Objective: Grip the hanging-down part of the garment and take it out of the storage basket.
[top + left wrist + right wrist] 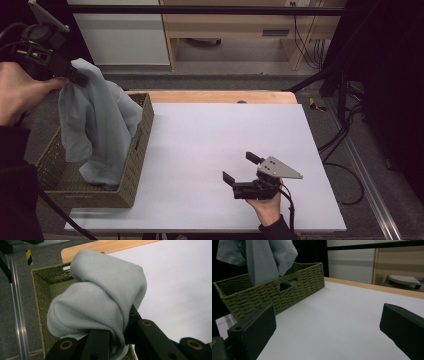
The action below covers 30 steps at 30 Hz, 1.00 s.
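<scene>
The grey cloth hangs long and almost vertical, its top pinched between the closed jaws of the left gripper, its lower end inside the green woven basket. The basket stands at the left edge of the white table. The right gripper rests low over the table, well apart from the basket, its jaws spread wide and holding nothing.

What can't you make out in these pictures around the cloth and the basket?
- Basket floor: high view, hidden under the hanging grey cloth.
- Whether more items lie inside: the cloth and the near wall block it in the right gripper view.
- Left hand-held gripper pads: buried in cloth folds.
</scene>
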Available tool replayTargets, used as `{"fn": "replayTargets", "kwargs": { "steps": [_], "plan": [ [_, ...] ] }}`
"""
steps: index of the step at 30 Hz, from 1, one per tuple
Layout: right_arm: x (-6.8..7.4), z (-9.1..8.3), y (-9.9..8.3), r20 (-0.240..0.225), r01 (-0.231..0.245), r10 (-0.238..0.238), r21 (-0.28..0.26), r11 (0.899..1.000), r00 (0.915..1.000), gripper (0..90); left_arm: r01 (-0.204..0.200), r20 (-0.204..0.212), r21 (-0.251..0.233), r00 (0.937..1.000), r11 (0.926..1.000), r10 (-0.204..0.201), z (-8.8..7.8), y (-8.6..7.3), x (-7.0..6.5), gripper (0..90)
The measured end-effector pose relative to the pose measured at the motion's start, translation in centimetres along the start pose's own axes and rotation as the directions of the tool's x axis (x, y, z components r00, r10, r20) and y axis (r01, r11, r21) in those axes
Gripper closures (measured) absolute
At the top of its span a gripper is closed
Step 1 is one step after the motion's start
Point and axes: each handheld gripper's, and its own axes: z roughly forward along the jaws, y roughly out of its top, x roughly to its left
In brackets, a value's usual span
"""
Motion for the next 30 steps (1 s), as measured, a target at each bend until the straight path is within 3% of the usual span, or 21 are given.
{"fn": "replayTargets", "kwargs": {
  "steps": [5,10,20,30],
  "plan": [
    [1.5,3.2,0.9,-0.055,-0.002,0.002,0.004,1.000,0.9985,0.9,0.000,0.004,0.011,1.0000,0.9999,0.000,0.1,0.0,0.3,84.4],
    [2.5,5.0,1.6,-0.084,0.005,-0.005,0.004,1.000,0.9965,1.1,0.001,0.005,0.023,1.0000,0.9997,-0.001,0.3,0.0,0.5,84.4],
    [5.4,10.0,3.7,-0.172,0.012,-0.014,-0.010,1.000,0.9851,2.0,-0.002,0.003,0.052,1.0000,0.9986,0.002,1.0,0.4,0.1,84.4],
    [6.7,13.5,4.7,-0.219,0.027,-0.027,-0.004,1.000,0.9754,2.4,-0.009,-0.003,0.069,1.0000,0.9976,0.009,1.3,0.5,-0.2,84.4]
  ]
}}
